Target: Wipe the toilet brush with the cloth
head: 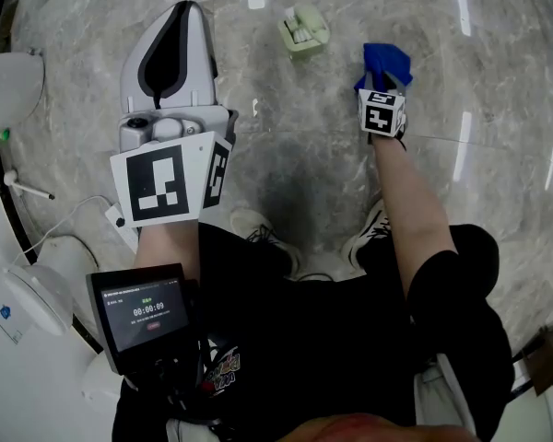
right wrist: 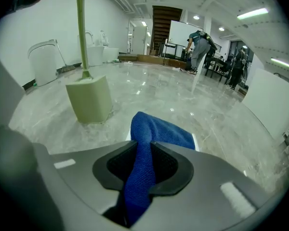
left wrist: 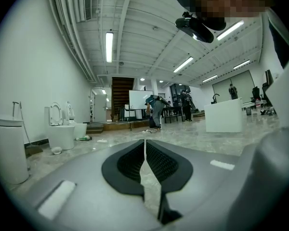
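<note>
A blue cloth (right wrist: 149,143) is pinched between the jaws of my right gripper (right wrist: 143,170), which is shut on it; the cloth (head: 384,63) bunches just beyond the gripper (head: 382,88) over the marble floor. The pale green toilet brush stands in its holder (right wrist: 89,99), handle (right wrist: 80,28) upright, to the left of the cloth; in the head view the holder (head: 303,31) sits on the floor left of the cloth. My left gripper (left wrist: 144,165) is shut with nothing in it, held level at the left (head: 172,58).
Toilets (left wrist: 62,129) line the left wall, and a toilet (head: 9,86) and cistern are at my left. People stand by a whiteboard (left wrist: 140,100) far off. A white counter (left wrist: 224,114) stands at the right. My shoes (head: 258,233) are on the floor below.
</note>
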### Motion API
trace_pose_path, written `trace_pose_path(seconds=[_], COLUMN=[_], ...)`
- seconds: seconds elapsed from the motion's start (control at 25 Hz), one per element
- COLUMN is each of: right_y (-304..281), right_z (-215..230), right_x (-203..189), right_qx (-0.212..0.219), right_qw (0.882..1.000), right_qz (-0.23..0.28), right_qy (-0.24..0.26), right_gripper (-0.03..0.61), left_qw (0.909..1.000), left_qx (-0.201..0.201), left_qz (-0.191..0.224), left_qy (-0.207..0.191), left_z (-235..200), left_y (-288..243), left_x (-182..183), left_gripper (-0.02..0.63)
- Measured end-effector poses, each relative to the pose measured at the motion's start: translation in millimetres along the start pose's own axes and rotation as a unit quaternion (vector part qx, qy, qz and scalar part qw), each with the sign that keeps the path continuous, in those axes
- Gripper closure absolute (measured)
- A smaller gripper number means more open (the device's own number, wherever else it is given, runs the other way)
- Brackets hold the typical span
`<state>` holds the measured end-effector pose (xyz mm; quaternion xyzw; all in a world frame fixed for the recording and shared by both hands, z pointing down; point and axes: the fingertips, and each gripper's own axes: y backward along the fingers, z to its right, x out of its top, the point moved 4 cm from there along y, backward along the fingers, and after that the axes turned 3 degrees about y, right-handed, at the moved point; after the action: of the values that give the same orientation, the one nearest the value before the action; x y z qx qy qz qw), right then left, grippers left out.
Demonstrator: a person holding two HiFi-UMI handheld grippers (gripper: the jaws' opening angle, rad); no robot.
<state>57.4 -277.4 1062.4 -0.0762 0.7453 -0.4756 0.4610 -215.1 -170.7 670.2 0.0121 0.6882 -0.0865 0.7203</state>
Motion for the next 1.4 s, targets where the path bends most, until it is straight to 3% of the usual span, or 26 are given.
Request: trace_pose_path(seconds=[0.24, 0.48, 0.88, 1.08, 1.4], right_y=[12, 33, 38, 39, 34], right_z=[-2, -18, -63, -75, -82], right_x=[66, 117, 115, 113, 110], right_qx=[0.001, 0.031, 0.102, 0.112, 0.120], right_qw=[0.995, 0.985, 0.979, 0.980, 0.983], right_qz=[0.094, 0.163, 0.171, 0.163, 0.141], right_qy=[-0.029, -0.053, -0.033, -0.017, -0.015], right_gripper=[0.494, 0.494, 0.494, 0.494, 0.494], left_qw=[1.0000, 0.9999, 0.9998, 0.9985, 0.9987], left_qx=[0.003, 0.004, 0.006, 0.017, 0.016], left_qz=[0.006, 0.009, 0.017, 0.014, 0.011], left_qy=[0.001, 0.009, 0.008, 0.050, 0.047], left_z=[-3, -4, -8, -17, -16], left_y=[1, 1, 4, 3, 3], left_x=[3, 1, -6, -8, -9], left_gripper=[0.600, 0.600, 0.600, 0.600, 0.600])
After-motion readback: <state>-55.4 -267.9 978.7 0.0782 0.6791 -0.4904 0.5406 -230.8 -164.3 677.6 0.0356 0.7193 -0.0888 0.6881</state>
